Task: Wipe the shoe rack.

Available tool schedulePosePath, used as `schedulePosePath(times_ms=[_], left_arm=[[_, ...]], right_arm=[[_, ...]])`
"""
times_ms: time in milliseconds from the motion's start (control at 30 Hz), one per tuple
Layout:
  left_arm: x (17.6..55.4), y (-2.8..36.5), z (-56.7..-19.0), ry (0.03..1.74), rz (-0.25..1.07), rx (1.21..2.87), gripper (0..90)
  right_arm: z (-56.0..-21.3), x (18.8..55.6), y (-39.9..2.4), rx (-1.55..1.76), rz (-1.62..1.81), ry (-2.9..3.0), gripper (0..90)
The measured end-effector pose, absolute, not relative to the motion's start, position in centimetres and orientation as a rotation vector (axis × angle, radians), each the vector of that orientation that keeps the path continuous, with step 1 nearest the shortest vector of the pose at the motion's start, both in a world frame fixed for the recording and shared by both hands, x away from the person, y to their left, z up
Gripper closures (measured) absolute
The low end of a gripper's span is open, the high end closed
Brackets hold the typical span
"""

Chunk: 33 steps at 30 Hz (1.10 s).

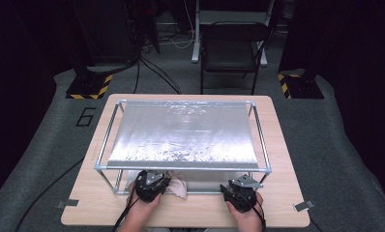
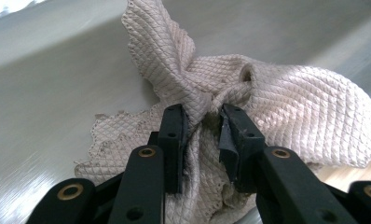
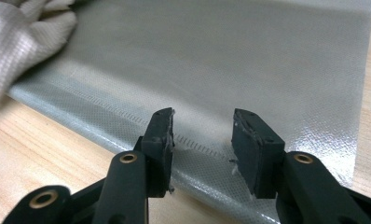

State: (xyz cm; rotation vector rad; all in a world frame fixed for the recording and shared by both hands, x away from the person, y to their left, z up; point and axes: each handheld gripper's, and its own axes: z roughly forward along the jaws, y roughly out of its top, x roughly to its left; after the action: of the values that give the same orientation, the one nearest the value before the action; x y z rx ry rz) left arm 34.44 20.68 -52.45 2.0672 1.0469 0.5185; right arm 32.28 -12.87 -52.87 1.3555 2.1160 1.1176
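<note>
A beige waffle-weave cloth (image 1: 180, 187) lies bunched on the lower silver sheet at the table's near edge. My left gripper (image 1: 162, 186) is shut on it. In the left gripper view the black pads (image 2: 174, 133) pinch a twisted fold of the cloth (image 2: 286, 102) just over the silver sheet (image 2: 58, 93). My right gripper (image 1: 239, 192) stands at the near right of the frame. In its own view my right gripper (image 3: 202, 133) is open above the near edge of the silver sheet (image 3: 244, 60), with nothing pinched. The cloth (image 3: 20, 42) shows at that view's upper left.
A metal tube frame (image 1: 181, 167) carries a shiny foil-like sheet (image 1: 181, 130) over most of the wooden table (image 1: 282, 203). A strip of bare wood (image 3: 44, 154) runs along the near edge. A black chair (image 1: 231, 48) stands beyond the table.
</note>
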Motion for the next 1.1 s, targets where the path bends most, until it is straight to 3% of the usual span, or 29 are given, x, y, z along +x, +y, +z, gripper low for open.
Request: schedulePosePath(times_ms=[233,467,567,600,767,967,1100], left_arm=[[34.3,23.6,-52.4,1.131,0.527,2.023,76.0],[34.4,22.8,-52.2,1.14,0.543,2.045,76.4],[34.4,22.5,-52.1,1.157,0.538,2.011,68.0],[34.2,21.8,-52.4,1.21,0.515,1.9,64.0],[34.2,21.1,-52.1,1.22,0.482,1.878,49.9],[34.7,20.2,-52.5,1.082,0.479,2.035,49.1],[34.8,19.5,-52.7,1.072,0.501,2.033,47.4]], right_arm=[[-52.9,32.3,-12.9,1.355,1.116,2.115,58.5],[-52.9,32.3,-12.9,1.355,1.115,2.114,58.5],[-52.9,32.3,-12.9,1.354,1.117,2.115,58.5],[-52.9,32.3,-12.9,1.354,1.118,2.114,58.5],[-52.9,32.3,-12.9,1.355,1.117,2.114,58.5],[-52.8,32.2,-12.8,1.352,1.111,2.115,58.5],[-52.8,32.2,-12.8,1.363,1.109,2.107,58.5]])
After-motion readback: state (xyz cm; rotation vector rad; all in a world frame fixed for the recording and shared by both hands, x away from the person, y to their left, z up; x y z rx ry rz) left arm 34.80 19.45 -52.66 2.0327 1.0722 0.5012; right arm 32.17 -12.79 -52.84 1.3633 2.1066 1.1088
